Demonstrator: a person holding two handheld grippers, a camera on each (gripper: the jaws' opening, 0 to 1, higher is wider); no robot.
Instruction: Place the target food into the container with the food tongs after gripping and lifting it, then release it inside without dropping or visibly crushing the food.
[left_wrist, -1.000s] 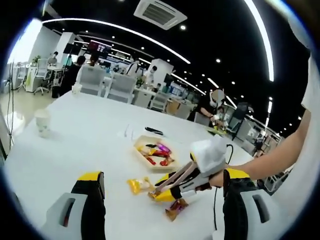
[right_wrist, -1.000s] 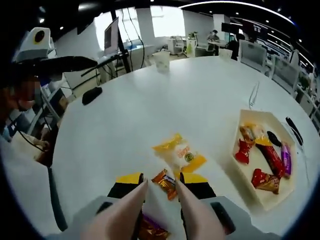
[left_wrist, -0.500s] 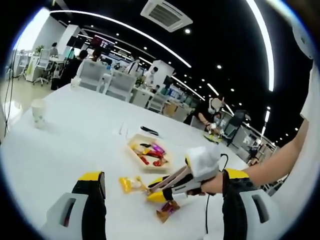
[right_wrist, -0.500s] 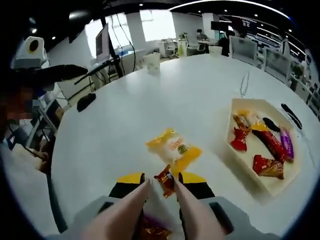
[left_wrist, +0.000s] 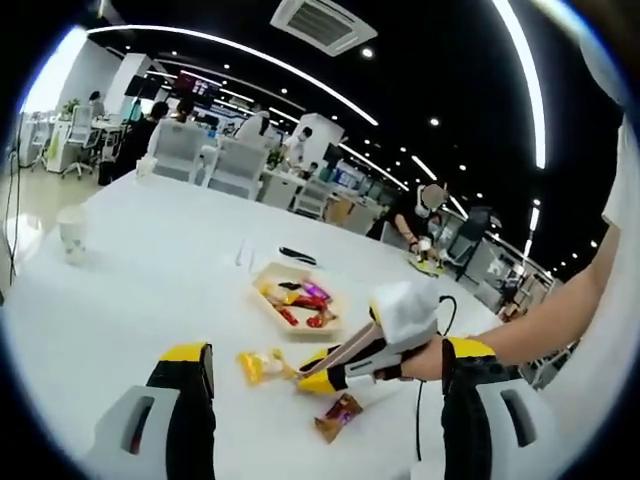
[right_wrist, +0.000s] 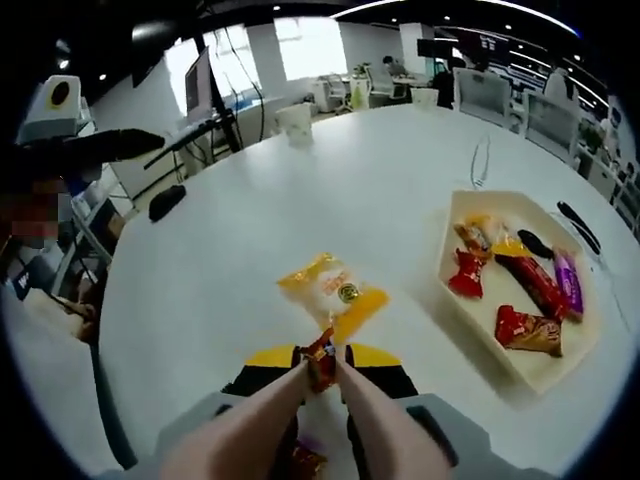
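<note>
My right gripper (right_wrist: 322, 356) is shut on a pair of beige food tongs (right_wrist: 345, 420), whose arms have closed on a small orange candy wrapper (right_wrist: 320, 358) just above the white table. A yellow snack packet (right_wrist: 331, 294) lies just beyond the tips. The pale tray (right_wrist: 443, 243), holding several wrapped sweets, sits to the right. In the left gripper view my left gripper (left_wrist: 327, 352) stands open over the table, empty. The right gripper (left_wrist: 404, 312) reaches in from the right with the tongs (left_wrist: 343, 357), near the yellow packet (left_wrist: 262, 366) and tray (left_wrist: 262, 276). Another wrapped candy (left_wrist: 339, 412) lies beneath.
A paper cup (right_wrist: 293, 120) stands at the table's far side, also the cup (left_wrist: 70, 231) at left. A black pen (right_wrist: 577, 224) and a clear strip (right_wrist: 480, 160) lie beside the tray. A black mouse (right_wrist: 166, 197) lies left. Office chairs and people are beyond.
The tong arms have squeezed together onto the orange candy, which lay loose between them before. The right gripper's yellow jaws moved closer. Both cameras shifted slightly.
</note>
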